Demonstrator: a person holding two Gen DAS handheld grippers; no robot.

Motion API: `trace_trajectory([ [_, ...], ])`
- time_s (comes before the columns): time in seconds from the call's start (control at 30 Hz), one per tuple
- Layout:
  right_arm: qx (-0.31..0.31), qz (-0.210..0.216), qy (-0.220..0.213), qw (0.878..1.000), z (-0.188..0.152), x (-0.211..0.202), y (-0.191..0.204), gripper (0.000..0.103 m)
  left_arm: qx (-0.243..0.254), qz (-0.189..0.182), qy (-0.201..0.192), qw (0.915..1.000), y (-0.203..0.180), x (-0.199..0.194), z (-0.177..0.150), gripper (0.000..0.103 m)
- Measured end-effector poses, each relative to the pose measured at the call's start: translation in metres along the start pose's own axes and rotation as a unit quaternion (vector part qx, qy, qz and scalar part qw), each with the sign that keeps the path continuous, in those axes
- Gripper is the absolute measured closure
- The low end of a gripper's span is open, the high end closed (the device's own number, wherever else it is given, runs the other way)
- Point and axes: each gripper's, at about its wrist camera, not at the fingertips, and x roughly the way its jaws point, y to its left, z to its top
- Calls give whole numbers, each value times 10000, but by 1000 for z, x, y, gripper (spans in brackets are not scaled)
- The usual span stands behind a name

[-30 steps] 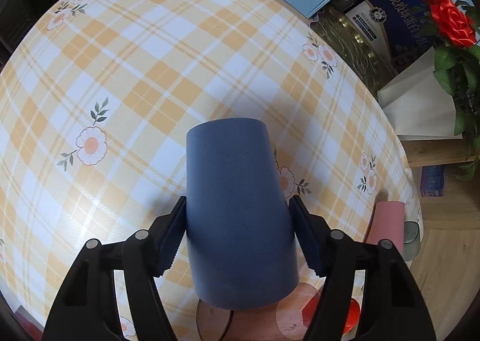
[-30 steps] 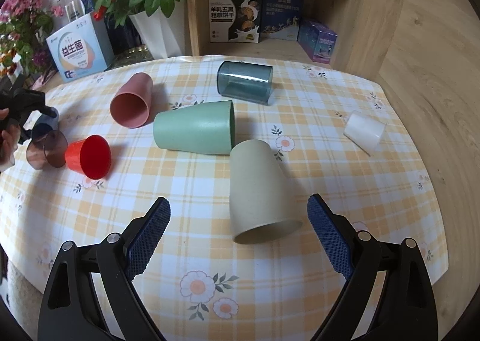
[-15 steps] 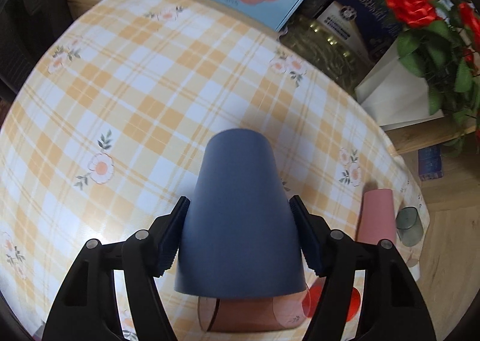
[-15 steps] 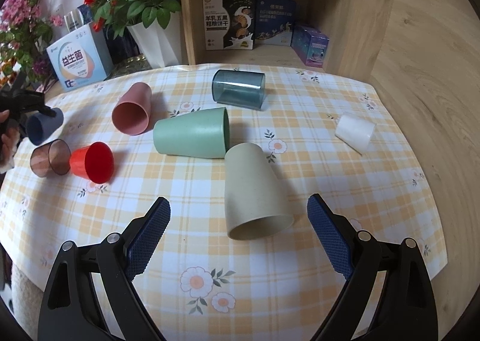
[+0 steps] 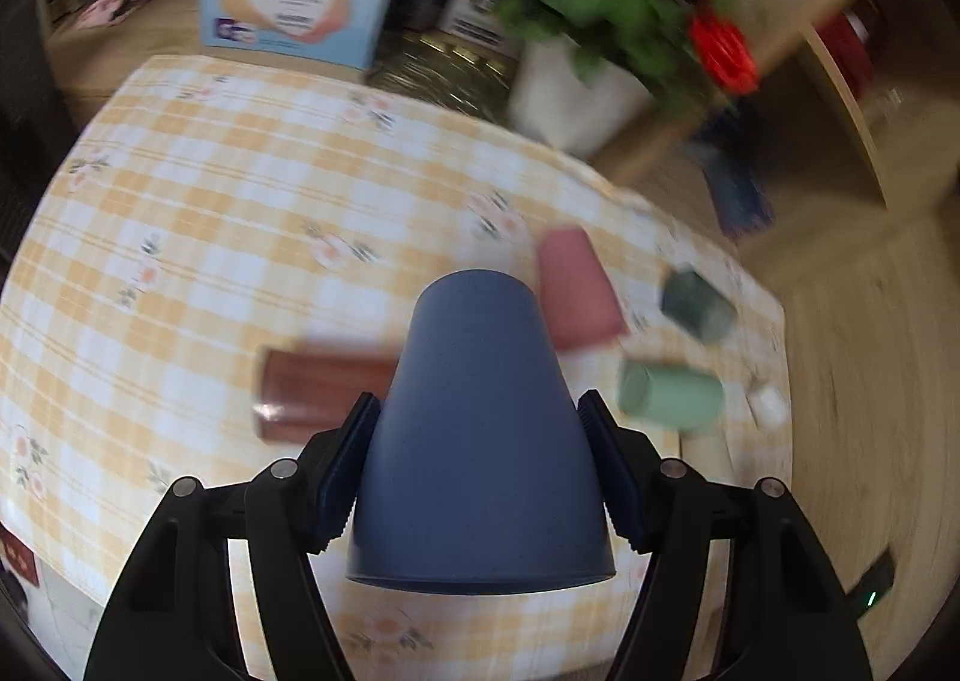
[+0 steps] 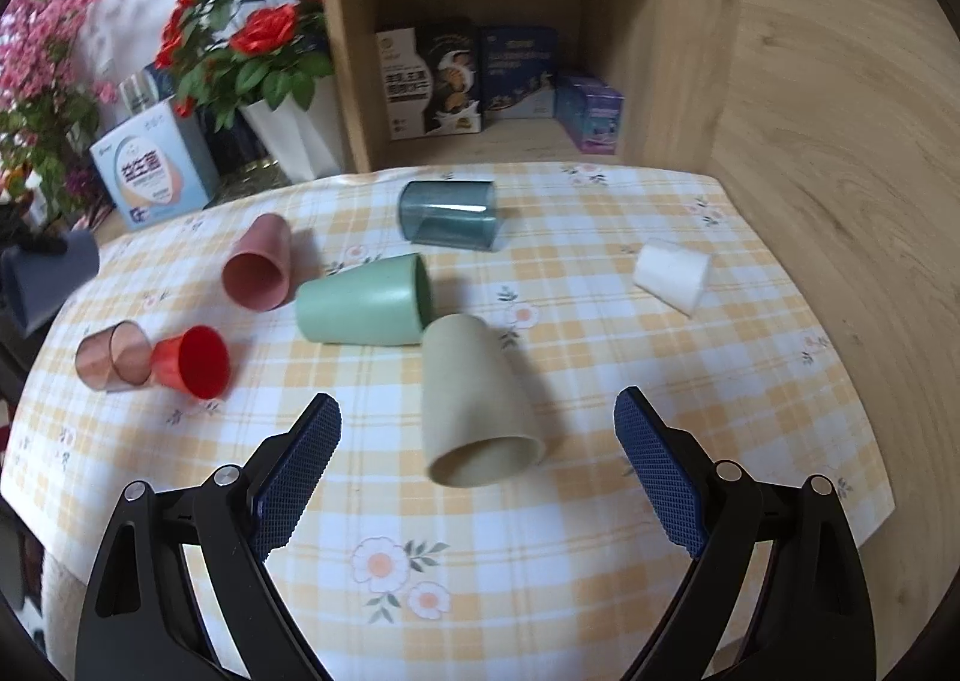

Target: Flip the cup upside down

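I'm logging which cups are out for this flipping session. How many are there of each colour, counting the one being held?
Dark blue plastic cup, held in the left gripper: 1
Pink cup: 1
Light green cup: 1
Beige cup: 1
Teal see-through cup: 1
White cup: 1
Red cup: 1
Brown see-through cup: 1
Total: 8

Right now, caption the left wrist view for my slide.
Left gripper clamps a dark blue cup above the checked tablecloth.
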Motion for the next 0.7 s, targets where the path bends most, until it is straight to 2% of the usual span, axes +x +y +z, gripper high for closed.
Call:
trace_trajectory([
  [0.13, 100, -218, 59, 9997, 0, 4, -21, 13, 292, -264, 505, 9979, -43, 34, -46, 37],
  [0.33, 190, -466, 52, 9987, 1, 3, -46, 13, 356, -559, 861, 9941, -84, 84, -83, 38],
  [0.57, 311, -517, 164, 9980, -3, 9, -58, 13, 409, -375, 1071, 9927, -106, 127, -104, 38],
  [0.7, 344, -531, 226, 9977, -6, 11, -60, 13, 478, -386, 1063, 9924, -117, 133, -112, 38],
])
